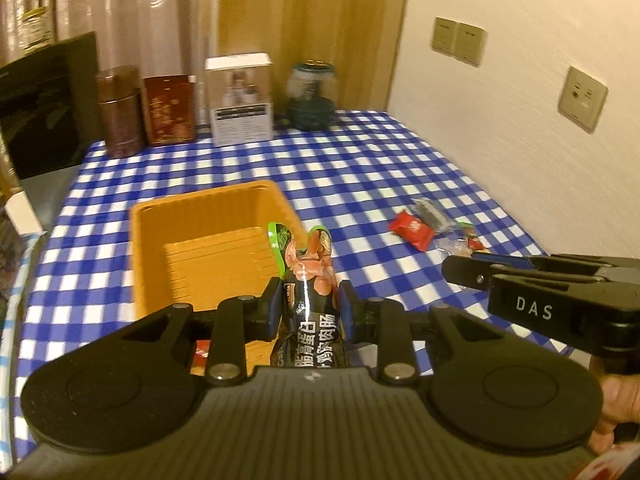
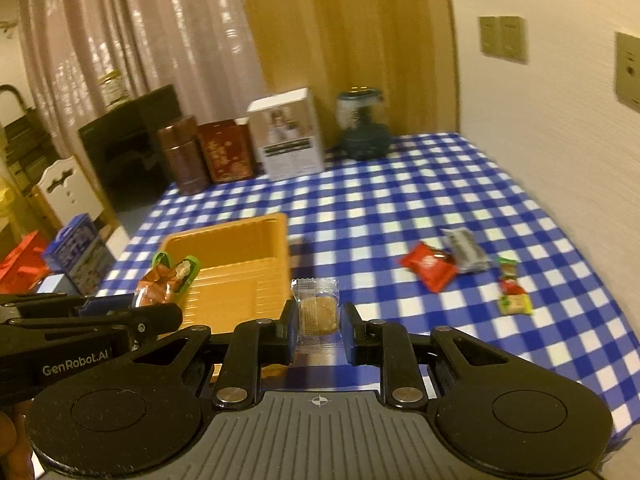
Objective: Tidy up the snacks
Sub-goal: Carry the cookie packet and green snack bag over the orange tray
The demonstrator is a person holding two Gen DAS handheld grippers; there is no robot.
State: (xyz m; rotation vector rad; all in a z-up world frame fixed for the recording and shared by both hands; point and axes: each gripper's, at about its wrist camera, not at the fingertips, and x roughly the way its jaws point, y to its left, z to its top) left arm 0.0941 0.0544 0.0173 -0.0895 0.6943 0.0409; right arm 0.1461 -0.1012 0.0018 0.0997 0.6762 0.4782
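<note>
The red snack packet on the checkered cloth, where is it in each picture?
Left wrist view: the red snack packet lies right of centre on the checkered cloth, right of the orange tray.
Right wrist view: it lies right of centre, again right of the tray, beside a grey packet.
Shared landmark: the white box at the back of the table.

A: Left gripper (image 1: 308, 308): matte black linkage arms, blue pads (image 1: 277, 306) on the fingers, silver pivot screws, ribbed grey housing. Round black discs are seen on both sides.

B: Same build noted on the right gripper (image 2: 319, 330). White crosshair mark on its housing. "DAS" is printed on its side in the left view, "GenRobot.AI" on the left one's side in the right view.
</note>
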